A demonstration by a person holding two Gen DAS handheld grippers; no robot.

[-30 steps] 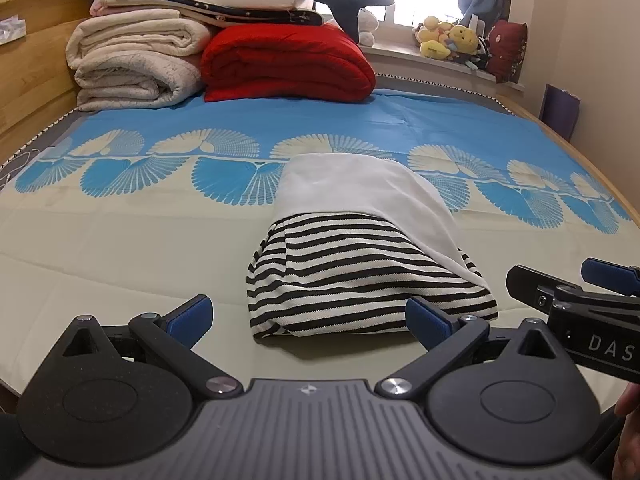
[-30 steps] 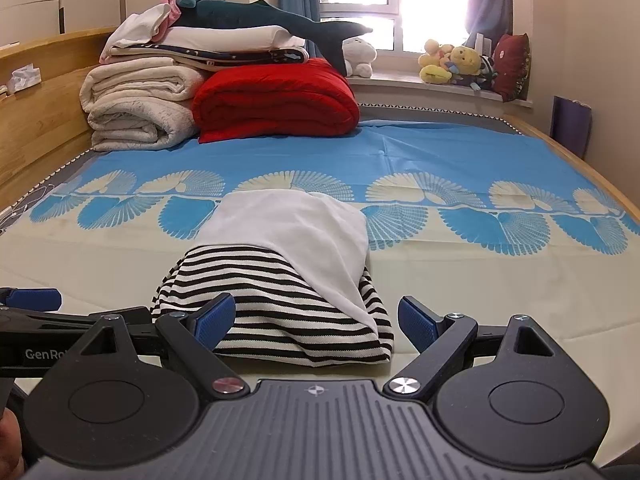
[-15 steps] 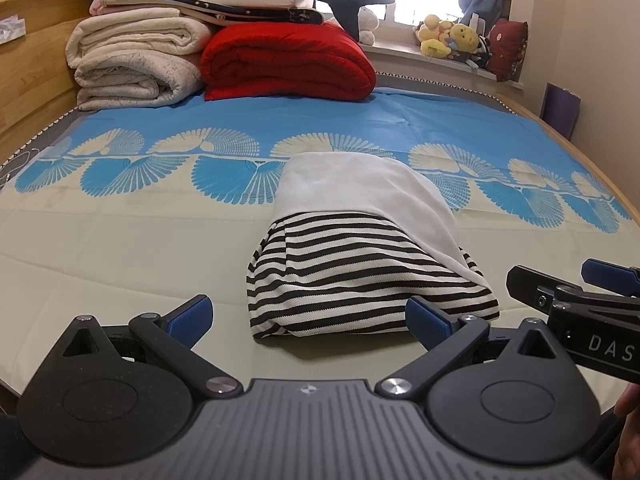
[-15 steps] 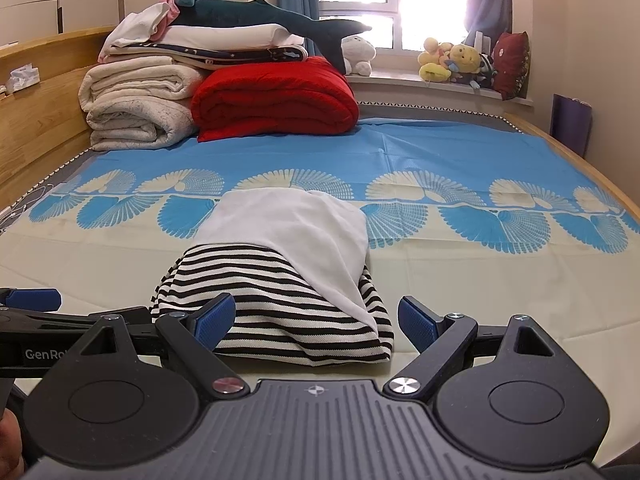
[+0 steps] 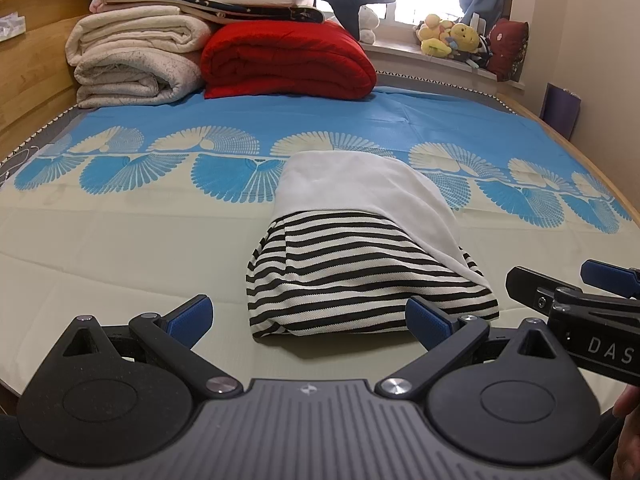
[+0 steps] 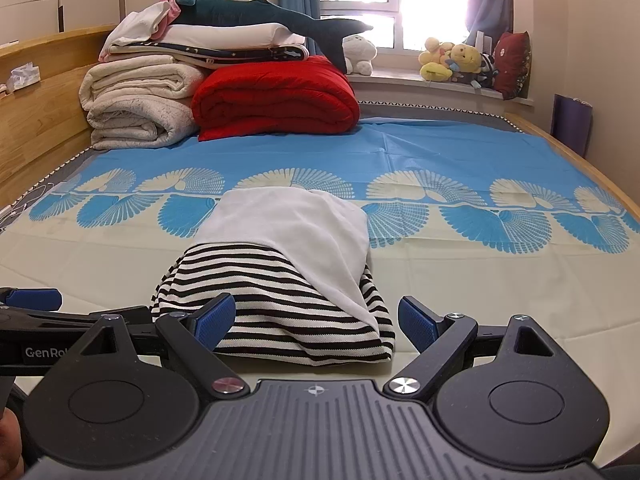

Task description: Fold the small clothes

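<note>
Both grippers, left (image 5: 308,318) and right (image 6: 316,320), gape empty, with the folded garment (image 5: 360,264) just ahead. Only the right view shows a tissue box (image 6: 25,76).

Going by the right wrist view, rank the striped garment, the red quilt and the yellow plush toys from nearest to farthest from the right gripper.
1. Striped garment: on the bed just ahead of the open right gripper, slightly left.
2. Red quilt: folded at the bed's far end, left of centre.
3. Yellow plush toys: on the windowsill beyond the bed, far right.
</note>
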